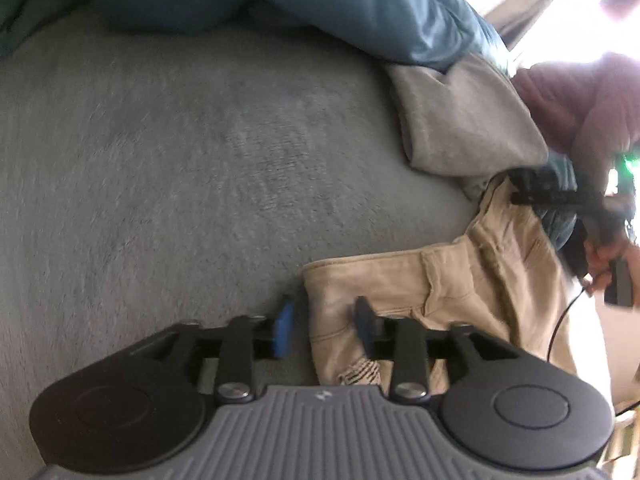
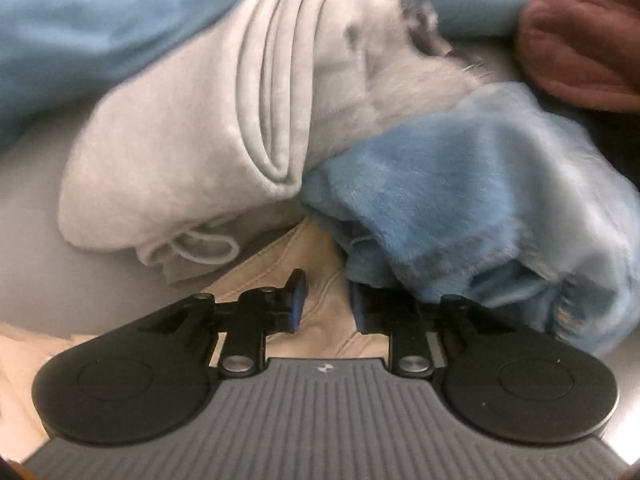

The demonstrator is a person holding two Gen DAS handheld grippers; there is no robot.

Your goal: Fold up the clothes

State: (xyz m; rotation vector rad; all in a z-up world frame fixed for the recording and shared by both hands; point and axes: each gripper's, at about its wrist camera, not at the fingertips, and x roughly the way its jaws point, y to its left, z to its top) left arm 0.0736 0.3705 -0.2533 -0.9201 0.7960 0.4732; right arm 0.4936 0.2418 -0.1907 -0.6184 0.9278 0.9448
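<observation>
Left tongs [image 1: 326, 330] apart, straddling the near edge of the tan trousers [image 1: 420, 280] on the grey bed [image 1: 180, 160]; wide bare bed to their left. Right tongs [image 2: 325, 304] apart over the trousers' far edge, crowded by grey hoodie [image 2: 180, 140] and blue towel [image 2: 460, 184] just beyond.

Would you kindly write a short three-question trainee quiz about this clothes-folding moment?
1. True or false: the left gripper is open, with the beige trousers between its fingers.
2. Which garment has a drawstring? A grey sweatpants; B blue fleece; C maroon garment.
3. Fill in: the right gripper sits over the ___ trousers.

Key: 1 true; 2 A; 3 beige.
</observation>
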